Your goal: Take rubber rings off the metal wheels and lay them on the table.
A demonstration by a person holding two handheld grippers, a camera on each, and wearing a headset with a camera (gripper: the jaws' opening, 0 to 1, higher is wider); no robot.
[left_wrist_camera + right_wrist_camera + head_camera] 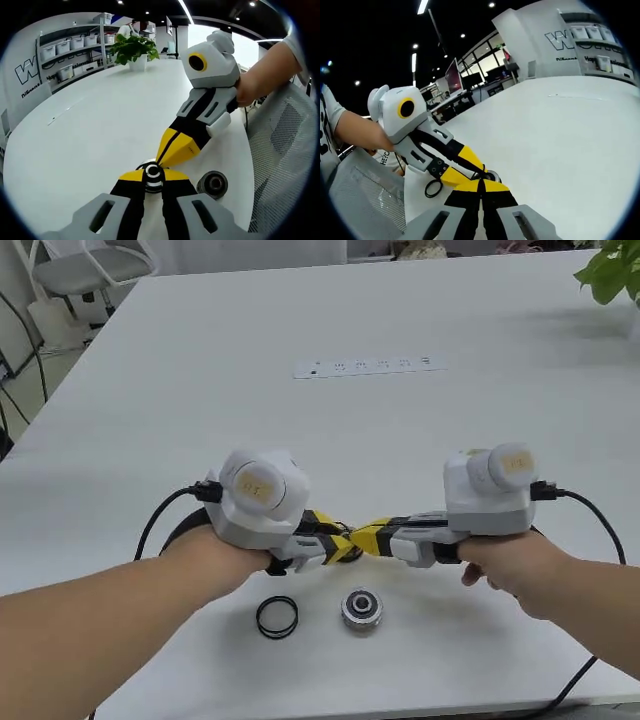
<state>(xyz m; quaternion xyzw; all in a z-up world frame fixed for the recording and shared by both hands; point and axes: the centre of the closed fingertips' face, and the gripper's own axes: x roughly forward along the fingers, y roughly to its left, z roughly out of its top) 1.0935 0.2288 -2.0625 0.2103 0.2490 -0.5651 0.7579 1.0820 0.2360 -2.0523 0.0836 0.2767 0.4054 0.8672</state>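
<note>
My left gripper point(338, 546) point(152, 186) is shut on a small metal wheel point(153, 174) that wears a black rubber ring, held just above the white table point(300, 420). My right gripper point(365, 535) point(482, 181) meets it tip to tip, its jaws pinched shut on the wheel's rim, where the ring sits. On the table below lie a loose black rubber ring point(277, 617) point(434, 188) and a bare metal wheel point(361, 608) point(212, 184). The held wheel point(493, 175) peeks out beside the tips in the right gripper view.
A flush power strip point(370, 366) sits mid-table. A potted plant point(612, 270) stands at the far right corner and a white chair point(85, 270) at the far left. The table's near edge runs just below the loose ring. A mesh chair point(285, 150) stands behind.
</note>
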